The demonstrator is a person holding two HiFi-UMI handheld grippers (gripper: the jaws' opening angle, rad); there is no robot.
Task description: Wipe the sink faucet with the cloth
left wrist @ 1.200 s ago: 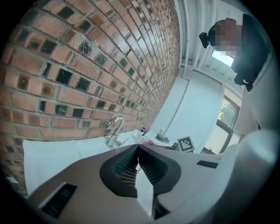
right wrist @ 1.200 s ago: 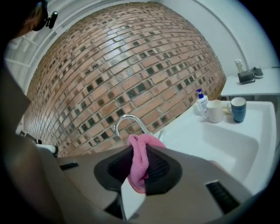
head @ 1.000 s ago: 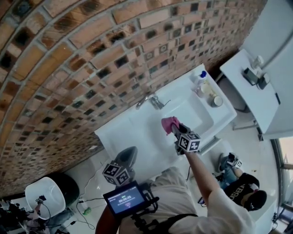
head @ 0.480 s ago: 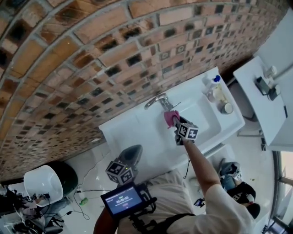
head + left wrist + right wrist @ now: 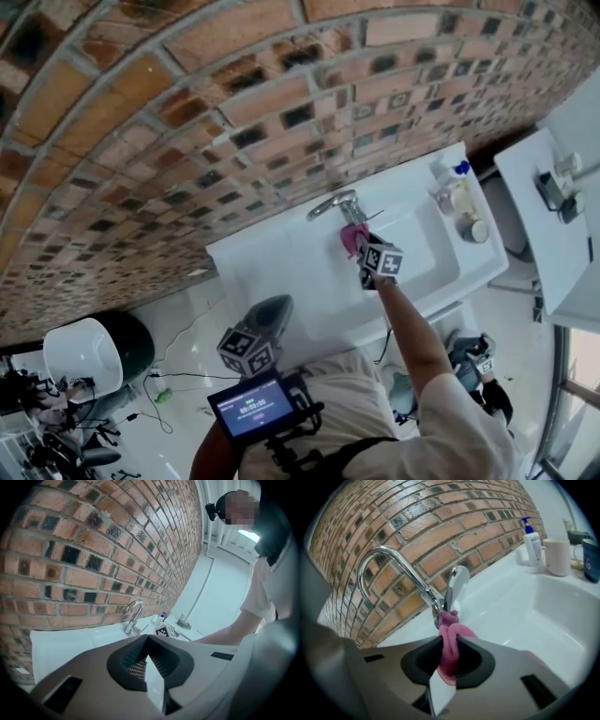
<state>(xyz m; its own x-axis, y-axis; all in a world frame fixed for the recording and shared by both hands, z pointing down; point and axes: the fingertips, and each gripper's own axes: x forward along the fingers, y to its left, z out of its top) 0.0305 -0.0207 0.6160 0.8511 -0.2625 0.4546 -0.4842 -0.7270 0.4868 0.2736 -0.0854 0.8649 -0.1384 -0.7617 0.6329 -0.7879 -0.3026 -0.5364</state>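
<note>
Brick wall [image 5: 234, 103] behind white sink [image 5: 272, 272], we note pink cloth [image 5: 450, 641] bunched and pinched tight in right gripper [image 5: 446, 660], cloth tip touching chrome faucet [image 5: 457, 581] base, contact clear only in right gripper view, left gripper [image 5: 146, 641] jaws together, empty, near our body.

From where I stand I count one sink [image 5: 281, 272], one curved faucet [image 5: 335, 203] and one pink cloth [image 5: 352, 238], with one brick wall [image 5: 187, 112] behind them. There are two grippers, the left gripper [image 5: 146, 637] and the right gripper [image 5: 450, 641], and one small screen [image 5: 255, 410]. I also see one pump bottle [image 5: 531, 538], two mugs, a white mug [image 5: 558, 556] and a dark mug [image 5: 590, 559], and one white tub [image 5: 82, 354].
</note>
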